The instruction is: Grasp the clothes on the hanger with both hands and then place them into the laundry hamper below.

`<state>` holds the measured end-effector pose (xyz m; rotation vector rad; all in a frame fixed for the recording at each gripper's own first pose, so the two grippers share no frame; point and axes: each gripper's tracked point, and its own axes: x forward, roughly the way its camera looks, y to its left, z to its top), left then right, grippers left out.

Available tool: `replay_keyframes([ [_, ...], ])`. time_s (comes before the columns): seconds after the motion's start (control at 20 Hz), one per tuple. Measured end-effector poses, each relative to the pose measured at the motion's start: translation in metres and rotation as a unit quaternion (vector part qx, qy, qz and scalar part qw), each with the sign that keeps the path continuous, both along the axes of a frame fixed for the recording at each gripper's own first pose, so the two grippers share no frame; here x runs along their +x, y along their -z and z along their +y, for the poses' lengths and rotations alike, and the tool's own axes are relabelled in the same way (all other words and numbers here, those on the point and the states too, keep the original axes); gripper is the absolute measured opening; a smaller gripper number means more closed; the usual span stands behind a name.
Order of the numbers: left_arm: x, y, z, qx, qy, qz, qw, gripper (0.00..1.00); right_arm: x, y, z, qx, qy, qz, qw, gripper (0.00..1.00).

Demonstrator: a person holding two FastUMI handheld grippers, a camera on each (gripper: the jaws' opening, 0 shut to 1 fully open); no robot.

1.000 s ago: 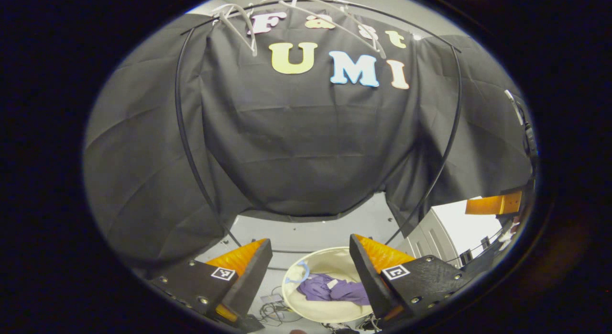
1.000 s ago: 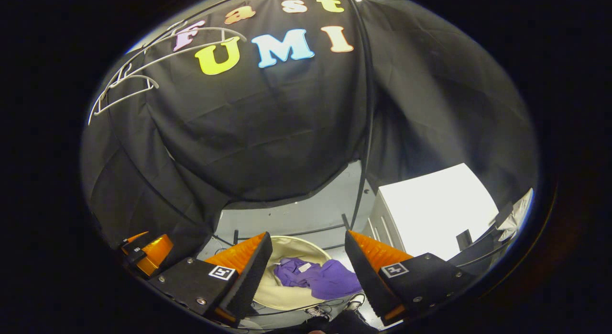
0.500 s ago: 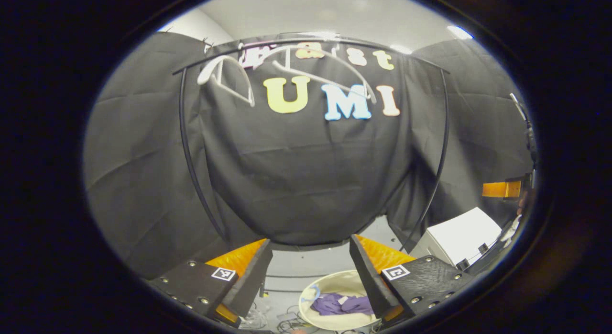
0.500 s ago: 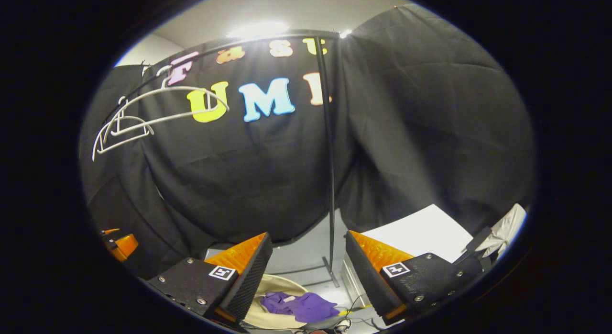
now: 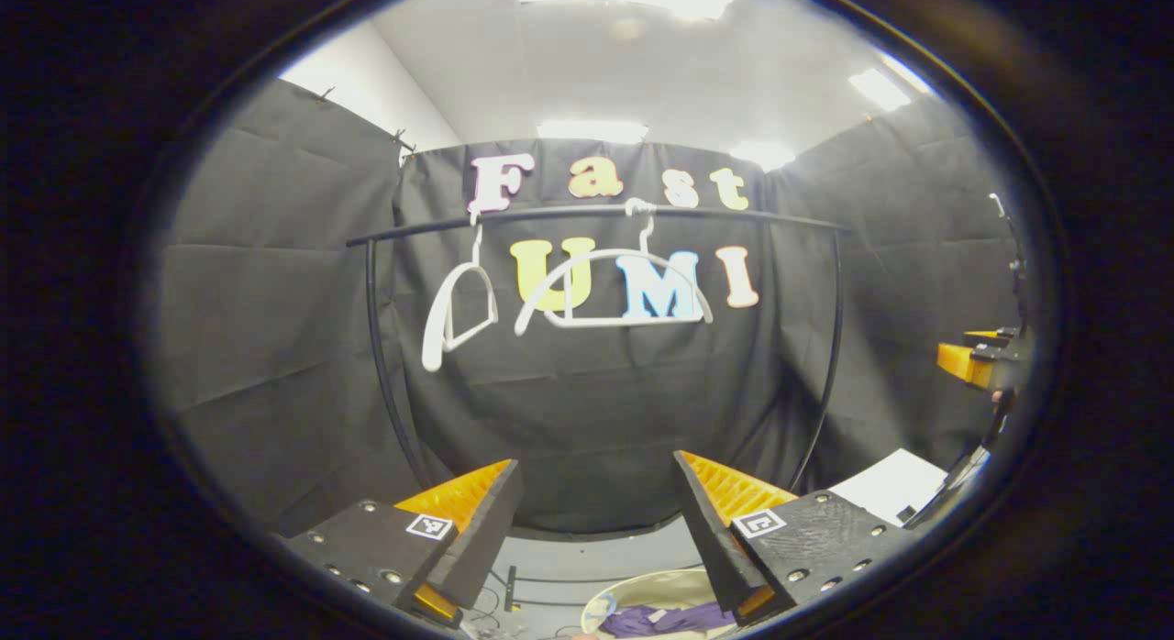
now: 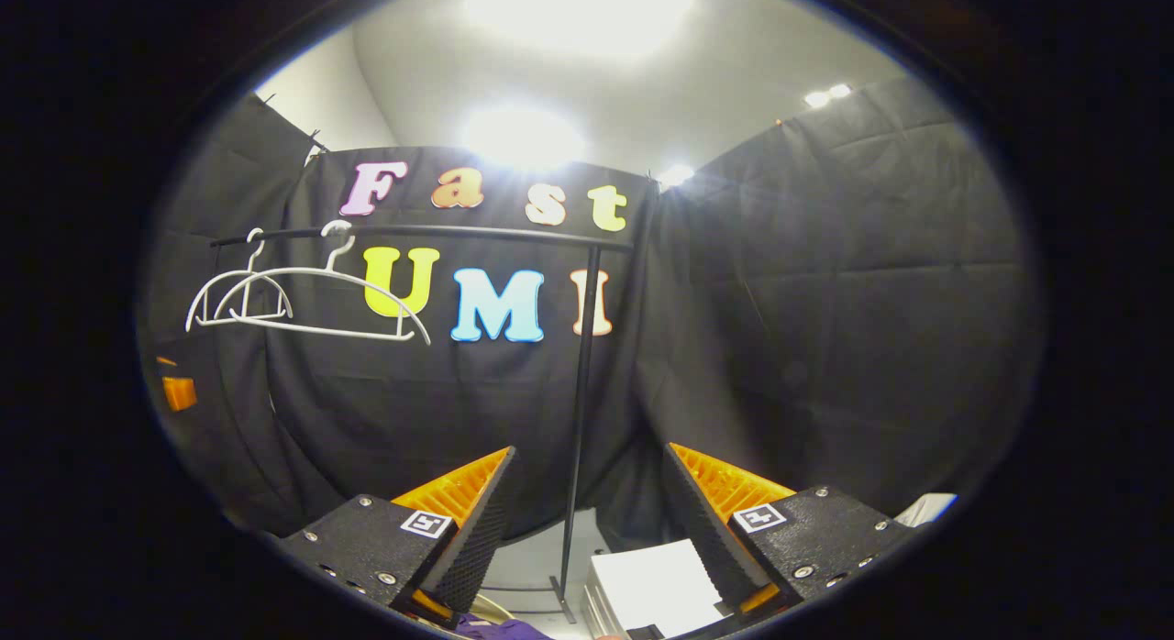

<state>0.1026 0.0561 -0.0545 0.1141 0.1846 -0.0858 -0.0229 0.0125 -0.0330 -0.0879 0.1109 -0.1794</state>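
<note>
- The clothes rail point(image 5: 596, 215) — a thin dark tube — spans the black cloth wall, carried on slim upright posts; in the right gripper view one post runs straight down to a small foot on the pale floor.
- A white box-like unit point(image 6: 656, 590) with a flat top stands on the floor just beside that post's foot.
- The laundry hamper point(image 5: 642, 590) is a round, cream, soft-walled tub below the rail, seen between the left gripper's fingers at the bottom of the left gripper view.
- The clothes point(image 5: 665, 619) — crumpled purple fabric with a small pale tag — lie inside the hamper; a purple edge also shows low in the right gripper view.
- Two white hangers point(image 5: 613, 292) of thin curved rod hang bare from the rail, one face-on, one turned edgewise.
- The left gripper point(image 5: 596, 530) has its ribbed wedge fingers spread wide, holding nothing.
- The right gripper point(image 6: 592, 521) is likewise spread and empty, its inner pads finely ridged.
</note>
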Motion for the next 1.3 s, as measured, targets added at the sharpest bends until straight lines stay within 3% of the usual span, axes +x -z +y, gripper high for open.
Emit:
replay_keyframes([
  [0.1, -0.003, -0.028, 0.002, 0.005, -0.005, -0.024, 1.000, 0.99, -0.008, -0.012, 0.003, -0.001, 0.000, -0.005, 1.000, 0.92],
  [0.15, -0.002, -0.029, 0.005, 0.005, -0.006, -0.030, 1.000, 0.99, -0.013, -0.014, 0.008, 0.008, -0.005, -0.004, 1.000, 0.95],
  [0.2, -0.006, -0.030, 0.007, 0.002, -0.007, -0.029, 1.000, 0.99, -0.016, -0.016, 0.015, 0.017, -0.013, -0.004, 1.000, 0.92],
  [0.35, -0.016, -0.041, 0.014, -0.002, -0.013, -0.044, 0.999, 0.99, -0.025, -0.009, 0.017, 0.016, -0.019, 0.002, 1.000, 0.95],
  [0.65, -0.025, -0.034, 0.017, -0.040, -0.020, -0.044, 0.998, 0.99, -0.024, 0.001, 0.011, 0.050, -0.007, 0.025, 0.998, 0.96],
  [0.9, -0.023, -0.036, 0.024, -0.035, -0.020, -0.051, 0.998, 0.99, -0.023, -0.011, 0.013, 0.050, -0.006, 0.010, 0.999, 0.96],
  [1.2, -0.027, -0.012, 0.034, -0.089, -0.023, -0.031, 0.995, 0.99, -0.027, 0.003, 0.021, 0.059, 0.000, 0.025, 0.998, 0.96],
  [1.25, -0.027, -0.008, 0.037, -0.093, -0.027, -0.028, 0.995, 0.94, -0.028, 0.005, 0.021, 0.054, -0.002, 0.028, 0.998, 0.96],
  [1.3, -0.028, -0.005, 0.037, -0.093, -0.028, -0.026, 0.995, 0.99, -0.027, 0.005, 0.020, 0.049, -0.002, 0.030, 0.998, 0.96],
])
